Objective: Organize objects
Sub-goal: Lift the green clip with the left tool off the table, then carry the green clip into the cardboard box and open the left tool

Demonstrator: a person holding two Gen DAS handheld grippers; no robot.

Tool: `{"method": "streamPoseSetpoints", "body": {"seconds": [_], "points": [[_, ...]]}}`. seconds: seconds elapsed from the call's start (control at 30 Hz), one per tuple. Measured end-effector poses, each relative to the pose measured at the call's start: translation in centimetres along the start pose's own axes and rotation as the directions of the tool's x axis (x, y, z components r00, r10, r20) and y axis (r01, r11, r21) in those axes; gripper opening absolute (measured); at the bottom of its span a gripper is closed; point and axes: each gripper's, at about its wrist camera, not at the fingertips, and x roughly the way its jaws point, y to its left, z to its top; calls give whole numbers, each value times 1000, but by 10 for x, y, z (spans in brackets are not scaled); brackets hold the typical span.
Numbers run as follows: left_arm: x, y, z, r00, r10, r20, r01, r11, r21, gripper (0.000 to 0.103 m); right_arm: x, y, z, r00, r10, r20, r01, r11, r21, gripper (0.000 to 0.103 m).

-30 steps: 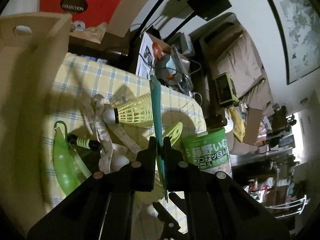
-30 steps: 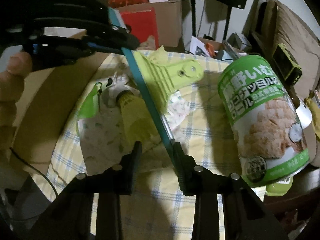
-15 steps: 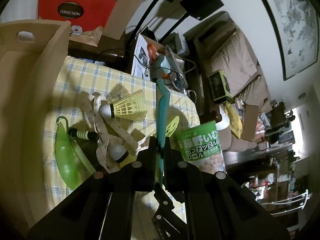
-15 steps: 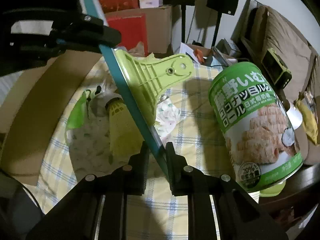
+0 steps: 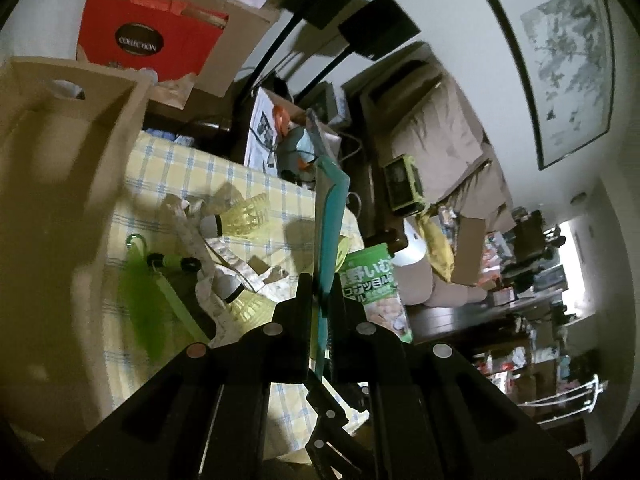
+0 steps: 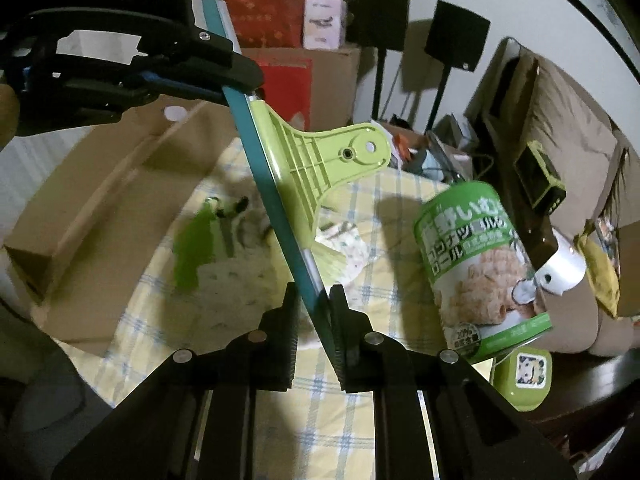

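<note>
Cluttered living room: sofa along the wall, framed picture [image 5: 560,64] above it, two black speakers on stands [image 6: 456,36], red and brown cartons stacked at the back. Work surface is a desk under a yellow-and-blue checked cloth [image 6: 360,392].

Task item is a squeegee [image 6: 304,160], teal blade with a lime-green handle. It's in the air above the cloth, held at both ends of the blade, blade running diagonally in the right wrist view.
- left hand-held gripper [image 5: 322,300]: jaws clamped on the blade's upper end; the blade stands nearly upright between the fingers in its own view.
- right hand-held gripper [image 6: 314,300]: jaws closed on the blade's lower end, blade pinched between the pads.
- green handle sticks out sideways toward the can, hanging hole at its tip.

On the cloth:
- green snack can [image 6: 484,268] with Japanese print, tilted, near the right edge, well clear of the squeegee.
- small green jar [image 6: 524,380] just below and beside the can at the desk's edge.
- two yellow shuttlecocks [image 5: 244,216], one toward the far edge, one nearer the left gripper.
- patterned fabric strip [image 5: 200,248] between them, green-handled item [image 5: 172,262] touching it.
- blurred green plastic piece [image 5: 142,300] near the left edge.

Open cardboard box [image 5: 52,184] sits against the left edge of the cloth, cut-out handle hole in its end wall.
</note>
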Motion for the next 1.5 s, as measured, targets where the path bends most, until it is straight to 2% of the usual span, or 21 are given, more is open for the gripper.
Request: {"method": "streamPoseSetpoints", "body": {"seconds": [0.23, 0.47, 0.77, 0.97, 1.17, 1.2, 1.23, 1.33, 1.4, 1.5], "points": [[-44, 16, 7, 1000, -1, 29, 2, 1000, -8, 6, -22, 42, 9, 999, 41, 24, -39, 996, -82, 13], [-83, 44, 15, 996, 53, 72, -51, 998, -39, 6, -31, 88, 22, 992, 126, 31, -121, 984, -133, 12], [-121, 87, 26, 989, 109, 99, -99, 990, -99, 6, -30, 142, 38, 968, 248, 18, -241, 954, -177, 12], [-139, 120, 42, 986, 145, 77, -134, 981, -139, 6, -27, 171, 51, 947, 320, 0, -314, 930, -191, 12], [-147, 154, 49, 980, 188, 63, -174, 968, -181, 6, -19, 198, 62, 928, 371, -28, -369, 906, -207, 11], [-147, 159, 49, 980, 192, 55, -179, 967, -184, 6, -17, 203, 63, 925, 379, -35, -377, 902, -209, 11], [-146, 163, 50, 980, 192, 44, -181, 966, -187, 6, -15, 208, 63, 920, 390, -44, -390, 896, -211, 6], [-138, 177, 51, 981, 192, 9, -186, 961, -202, 7, -6, 221, 63, 907, 416, -67, -421, 883, -206, 6], [-131, 188, 52, 975, 220, -7, -217, 953, -211, 7, 3, 228, 62, 907, 412, -86, -421, 884, -201, 6], [-120, 202, 55, 960, 277, -35, -278, 938, -207, 6, 16, 229, 58, 891, 439, -115, -453, 875, -169, 6]]}}
